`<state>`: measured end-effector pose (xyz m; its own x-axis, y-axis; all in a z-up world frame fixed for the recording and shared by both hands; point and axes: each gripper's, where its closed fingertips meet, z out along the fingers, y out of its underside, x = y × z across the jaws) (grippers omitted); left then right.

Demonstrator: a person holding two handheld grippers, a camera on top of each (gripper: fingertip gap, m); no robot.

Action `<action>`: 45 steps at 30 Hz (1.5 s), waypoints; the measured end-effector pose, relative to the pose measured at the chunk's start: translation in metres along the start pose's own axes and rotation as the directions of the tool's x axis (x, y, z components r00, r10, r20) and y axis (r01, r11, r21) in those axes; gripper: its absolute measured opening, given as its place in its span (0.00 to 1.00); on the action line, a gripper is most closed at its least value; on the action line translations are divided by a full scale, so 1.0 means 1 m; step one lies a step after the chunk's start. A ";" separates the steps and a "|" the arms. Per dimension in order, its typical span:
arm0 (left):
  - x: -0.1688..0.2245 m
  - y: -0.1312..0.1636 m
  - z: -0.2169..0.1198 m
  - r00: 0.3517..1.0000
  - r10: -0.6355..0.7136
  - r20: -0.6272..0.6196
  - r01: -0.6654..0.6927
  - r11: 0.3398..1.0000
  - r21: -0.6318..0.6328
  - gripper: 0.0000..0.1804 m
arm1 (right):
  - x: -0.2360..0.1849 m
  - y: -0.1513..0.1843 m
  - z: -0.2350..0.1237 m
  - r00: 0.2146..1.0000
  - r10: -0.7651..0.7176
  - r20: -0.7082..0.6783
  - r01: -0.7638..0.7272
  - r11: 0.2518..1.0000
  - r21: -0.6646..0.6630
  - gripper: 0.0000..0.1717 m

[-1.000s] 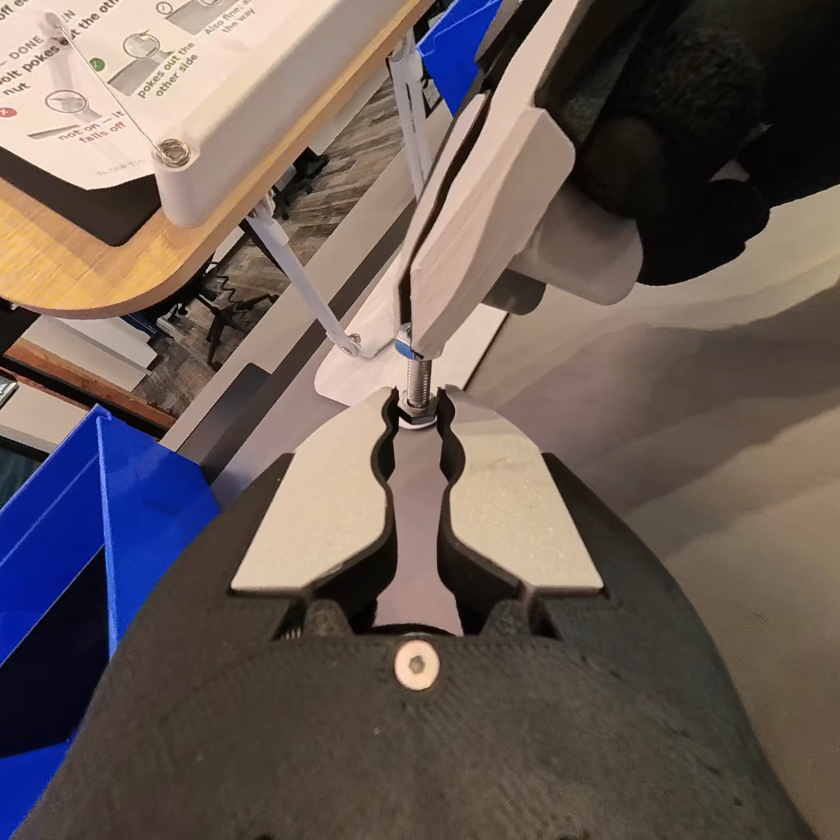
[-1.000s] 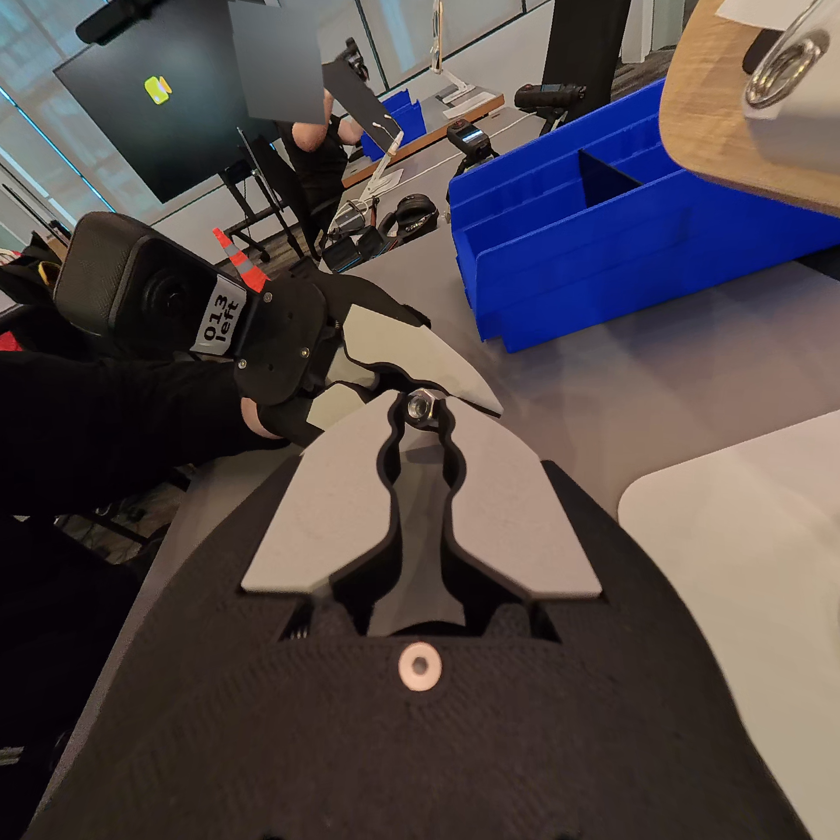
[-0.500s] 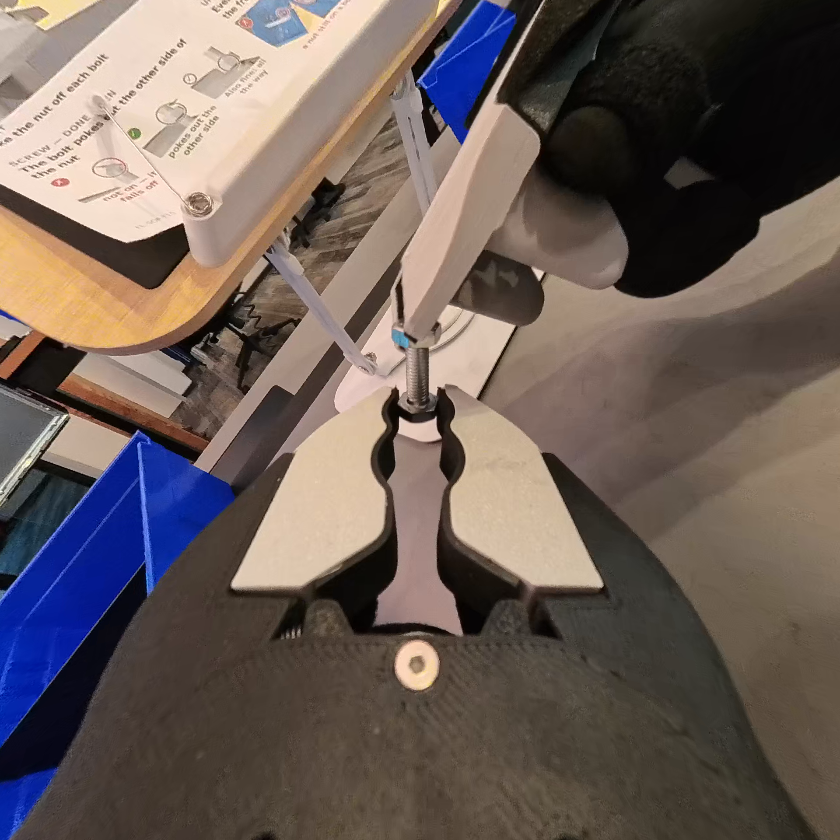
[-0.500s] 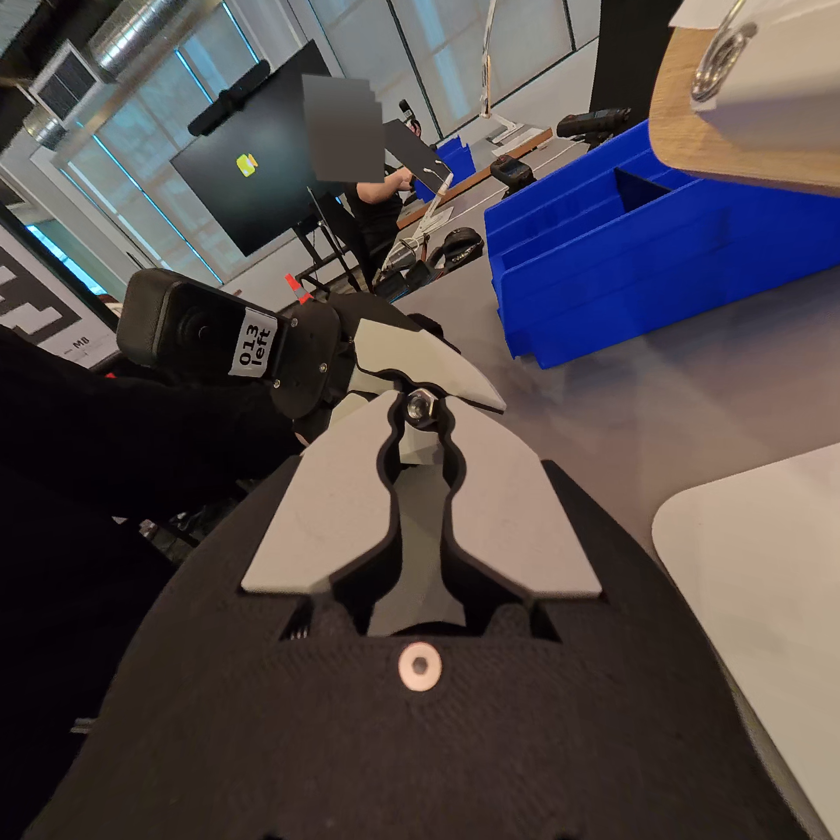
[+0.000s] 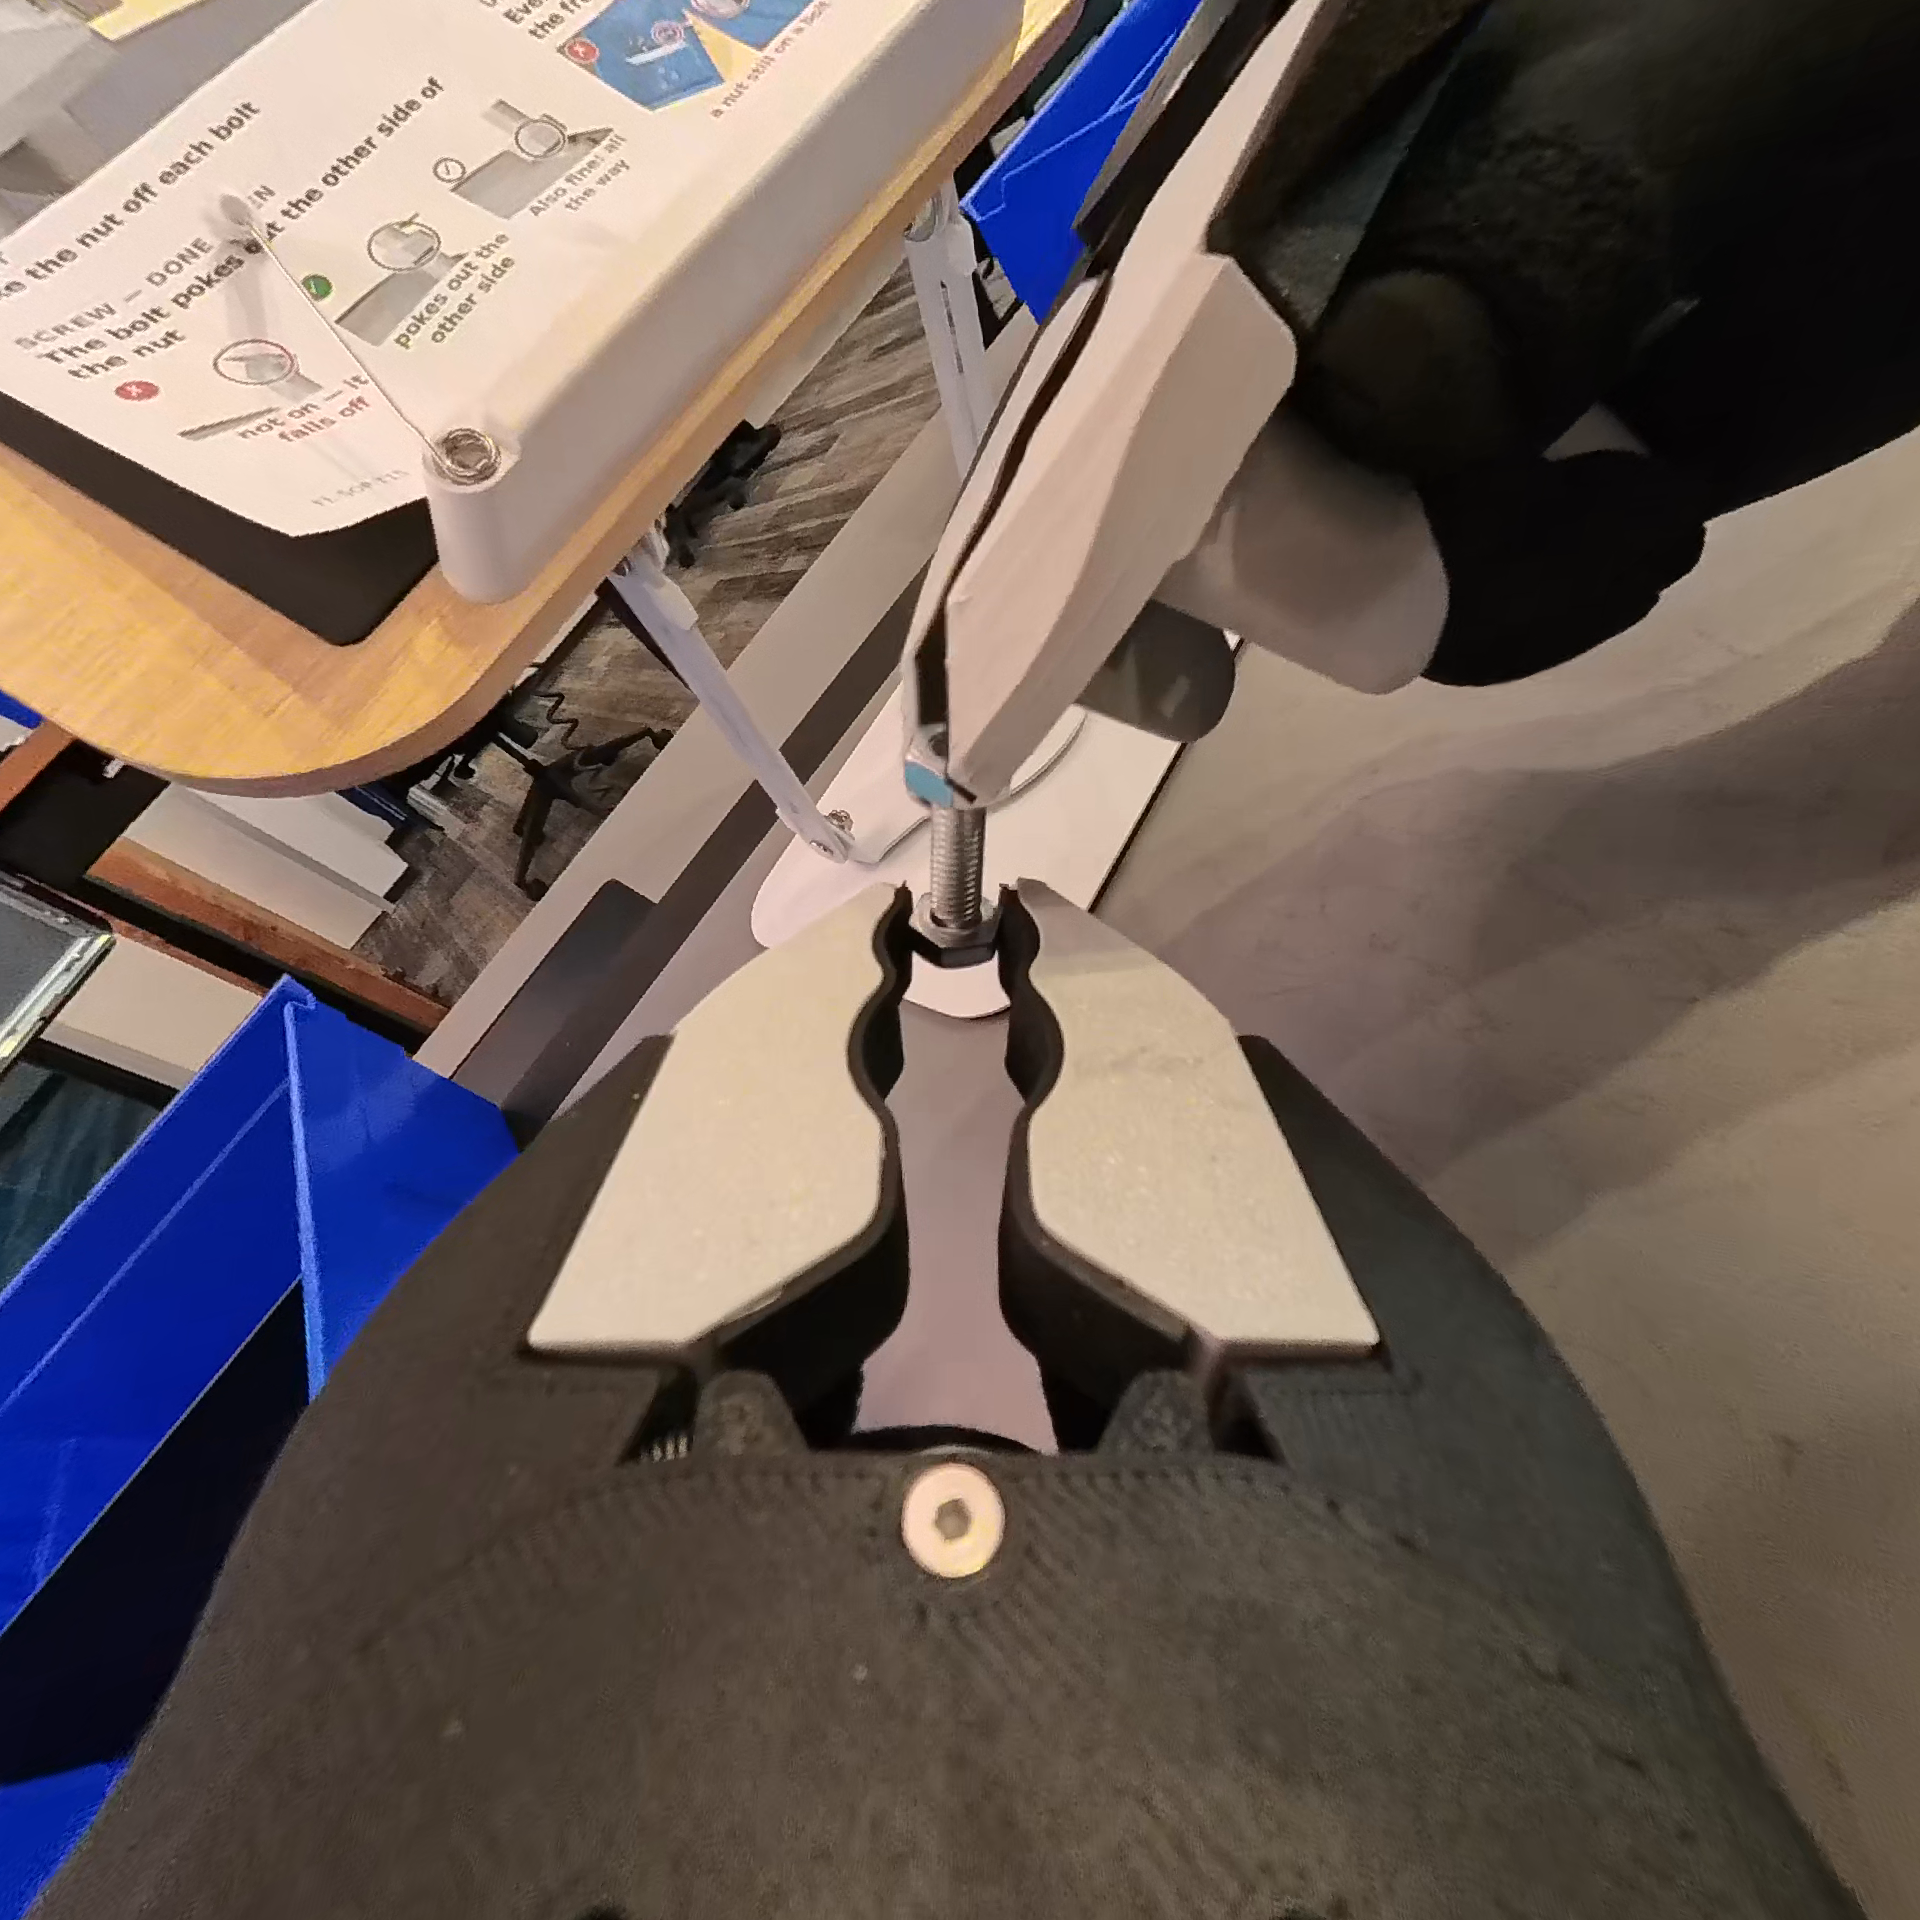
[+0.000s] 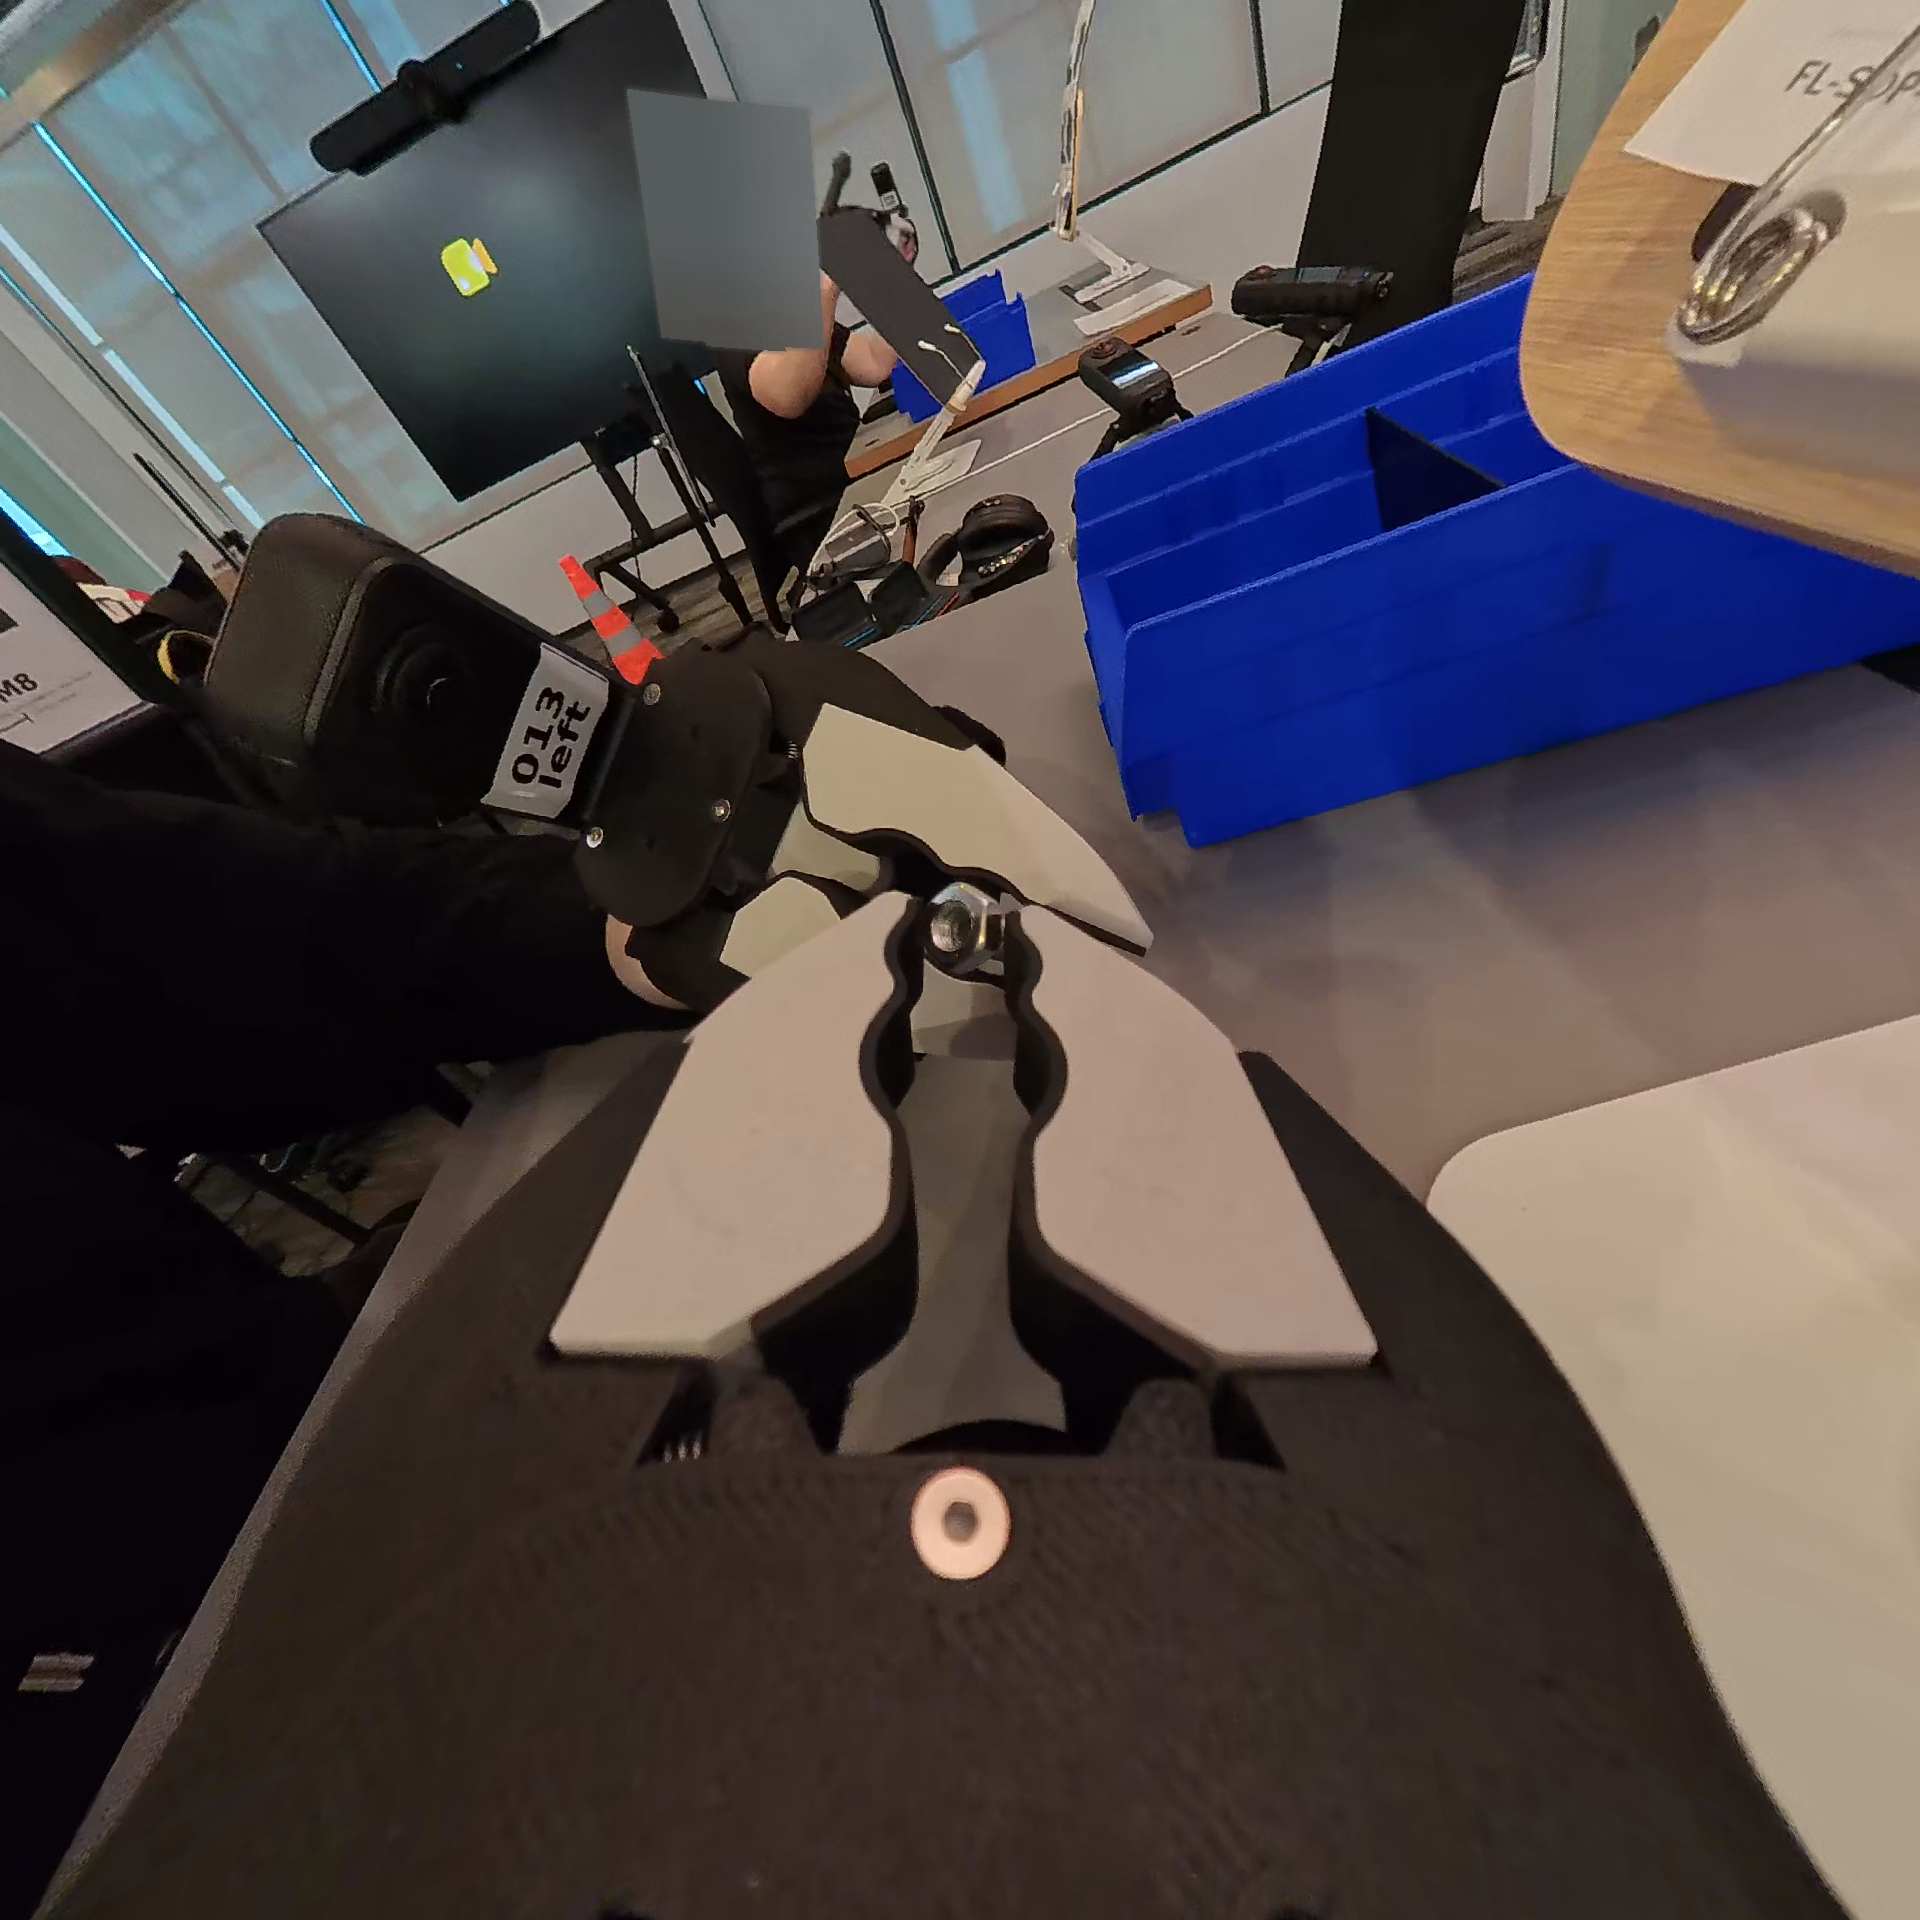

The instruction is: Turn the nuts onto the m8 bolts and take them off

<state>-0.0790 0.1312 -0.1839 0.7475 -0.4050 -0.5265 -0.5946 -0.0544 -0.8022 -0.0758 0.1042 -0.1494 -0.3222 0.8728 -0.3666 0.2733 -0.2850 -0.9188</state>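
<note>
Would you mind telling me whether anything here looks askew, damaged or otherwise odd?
Nothing stands out. The left gripper grips the nut, the right gripper grips the bolt by its head, and both look straight and undamaged.

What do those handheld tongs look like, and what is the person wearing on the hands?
Each of the tongs is a rounded black textured body with two pale grey fingers, wavy black pads lining their inner edges, and a silver screw at the centre. The left tongs carry a black camera and a white label. The hands wear black gloves and black sleeves.
</note>
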 end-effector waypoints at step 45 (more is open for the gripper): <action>0.002 -0.008 -0.001 0.937 -0.296 -0.184 0.312 0.948 0.063 0.08 | -0.010 -0.005 -0.002 0.961 -0.270 -0.058 0.268 0.963 -0.034 0.12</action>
<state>-0.0727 0.1297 -0.1781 0.8221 -0.5314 -0.2043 -0.3121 -0.1205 -0.9424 -0.0719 0.0984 -0.1407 -0.3309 0.9388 -0.0960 0.2077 -0.0267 -0.9778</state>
